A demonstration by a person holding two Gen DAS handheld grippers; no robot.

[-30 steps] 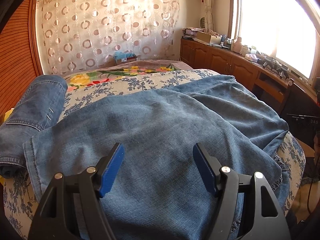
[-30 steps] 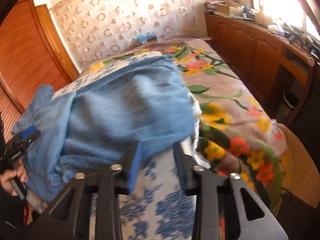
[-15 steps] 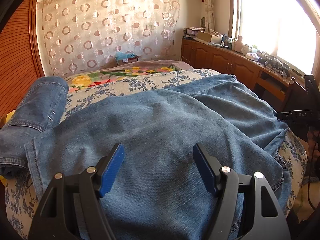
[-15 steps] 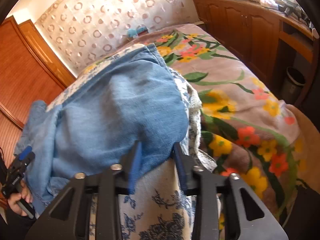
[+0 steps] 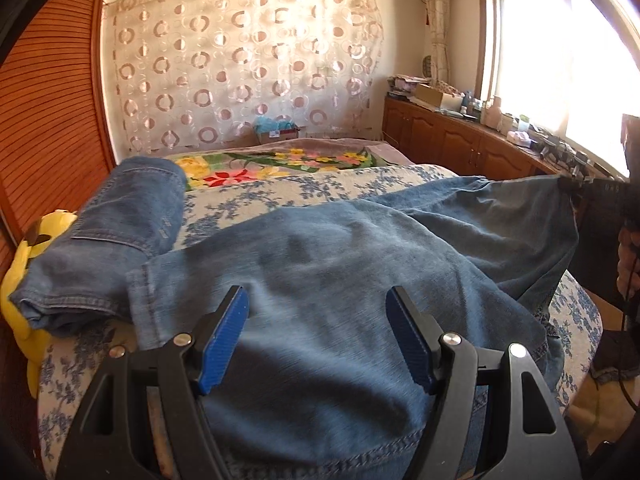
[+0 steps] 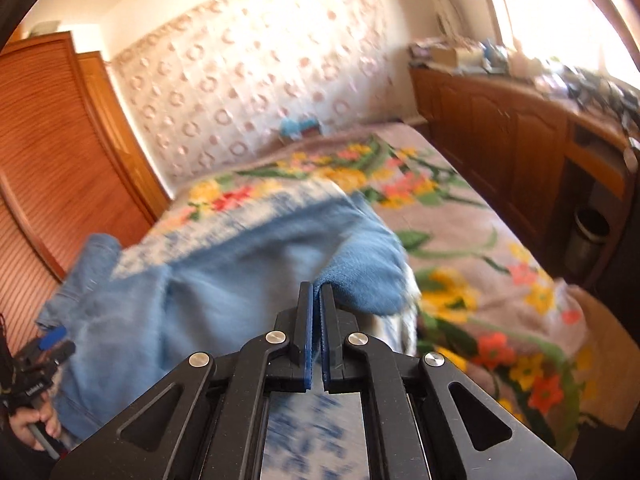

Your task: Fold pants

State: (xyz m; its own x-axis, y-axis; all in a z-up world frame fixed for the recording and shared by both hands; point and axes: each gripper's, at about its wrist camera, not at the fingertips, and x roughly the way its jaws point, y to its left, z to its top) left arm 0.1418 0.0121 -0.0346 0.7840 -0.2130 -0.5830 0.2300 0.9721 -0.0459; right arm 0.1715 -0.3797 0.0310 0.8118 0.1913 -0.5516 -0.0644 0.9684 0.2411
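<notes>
On the near right edge of the bed (image 6: 500,264), the right gripper (image 6: 317,292) has just closed, pinching a lifted corner of the blue pants (image 5: 340,264). The left gripper (image 5: 316,320) hovers spread above the rumpled denim, gripping nothing.

R gripper (image 6: 317,294) just closed – pinching jeans (image 6: 240,264) hem, seemingly; view blurred.

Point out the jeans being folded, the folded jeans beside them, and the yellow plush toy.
jeans (image 5: 340,280), left wrist view, on the spread denim.
folded jeans (image 5: 120,232), left wrist view, on the top panel.
yellow plush toy (image 5: 16,280), left wrist view, on its body.
</notes>
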